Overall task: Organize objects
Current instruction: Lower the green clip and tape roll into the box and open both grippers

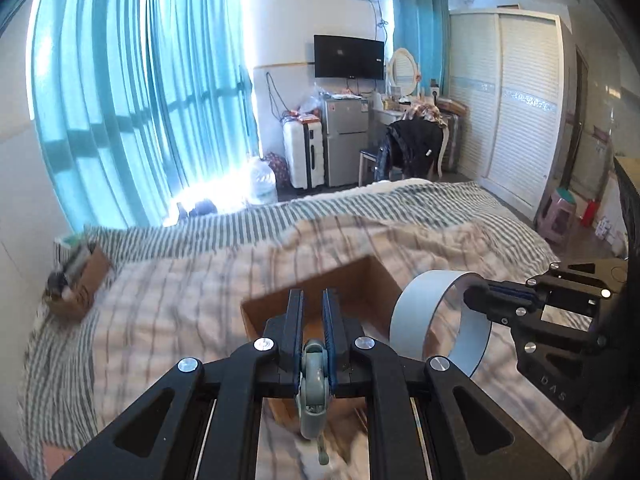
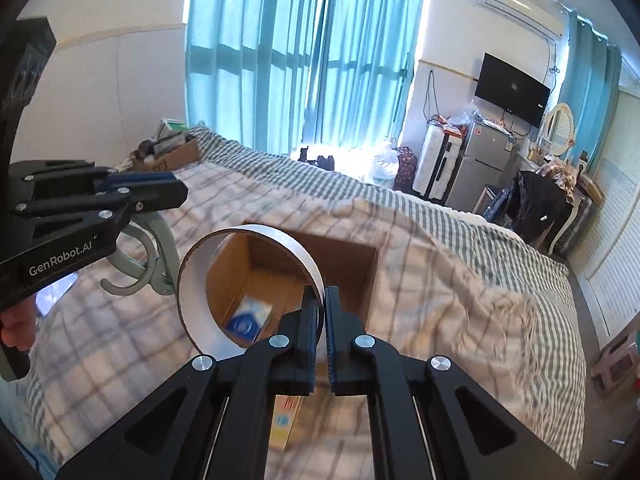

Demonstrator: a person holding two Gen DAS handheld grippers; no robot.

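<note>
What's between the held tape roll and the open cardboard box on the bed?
Nothing visible. The right tongs hold the tape roll above the cardboard box, whose opening is uncovered; the left tongs and their grey hook sit off to the side.

plaid-covered bed [image 2: 440, 280] bearing two cardboard boxes [image 2: 280, 272]

Daylight pours through the teal curtains [image 1: 132, 92], glaring white where they meet the floor beside the bed [image 1: 280, 248]. The bed's checked cover smears with motion blur, while things near the lens stay sharp. Fisheye bending curves the walls, and black vignette rims every corner.
</note>
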